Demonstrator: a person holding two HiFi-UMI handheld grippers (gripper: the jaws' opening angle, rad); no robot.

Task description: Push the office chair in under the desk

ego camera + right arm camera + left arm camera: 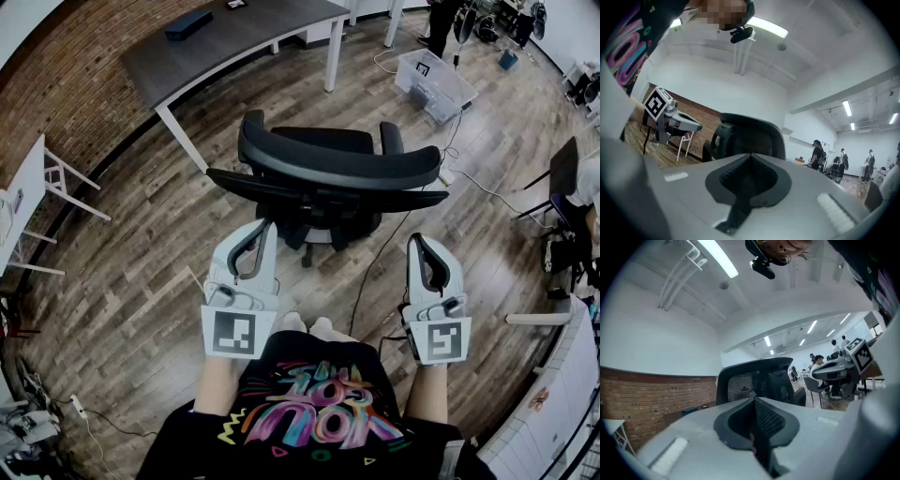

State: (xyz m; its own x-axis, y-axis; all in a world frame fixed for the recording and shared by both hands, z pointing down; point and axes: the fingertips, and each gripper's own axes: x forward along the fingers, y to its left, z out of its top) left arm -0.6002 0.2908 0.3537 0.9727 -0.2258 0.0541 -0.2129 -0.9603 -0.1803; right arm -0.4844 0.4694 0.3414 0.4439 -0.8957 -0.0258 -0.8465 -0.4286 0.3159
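Note:
A black office chair (328,178) stands on the wood floor with its mesh back toward me, short of the grey desk (234,37) at the top. My left gripper (264,225) is shut and empty, its tips just short of the backrest's lower left. My right gripper (414,240) is shut and empty too, a little below the backrest's right end. In the left gripper view the chair's back (754,378) rises right beyond the closed jaws. The right gripper view shows the chair back (750,133) close ahead as well.
A dark flat case (189,22) lies on the desk. A clear plastic bin (433,82) sits on the floor at the right, and a cable (375,258) runs across the floor beside the chair. A white rack (37,206) stands at the left. People stand far off.

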